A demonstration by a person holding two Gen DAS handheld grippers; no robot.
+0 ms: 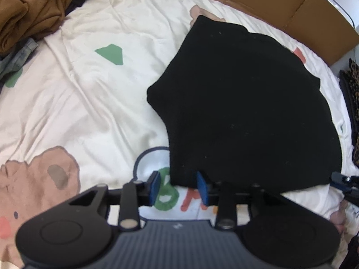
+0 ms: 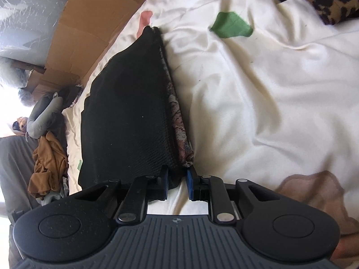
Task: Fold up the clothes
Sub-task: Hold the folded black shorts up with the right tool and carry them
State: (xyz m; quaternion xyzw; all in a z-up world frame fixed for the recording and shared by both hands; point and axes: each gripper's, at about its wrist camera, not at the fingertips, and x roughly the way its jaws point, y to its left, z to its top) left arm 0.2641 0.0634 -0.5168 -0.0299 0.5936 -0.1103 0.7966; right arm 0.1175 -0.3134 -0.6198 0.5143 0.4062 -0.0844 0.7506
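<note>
While folded compact on the bed [image 1: 89,94], black garment [image 1: 246,112]: left tool [image 1: 179,187] released astride its edge, right tool [image 2: 178,182] grasping a corner; brown pile [image 1: 29,11] unfolded.

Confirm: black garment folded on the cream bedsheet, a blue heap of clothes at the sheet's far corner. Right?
Not quite. The heap of clothes is brown, not blue, as the left wrist view shows. The black garment does lie folded on the cream bedsheet.

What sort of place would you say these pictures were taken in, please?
Probably a bedroom: a black garment lies on a cartoon-print bedsheet, loose clothes are heaped at its edge, and cardboard boxes stand alongside.
</note>
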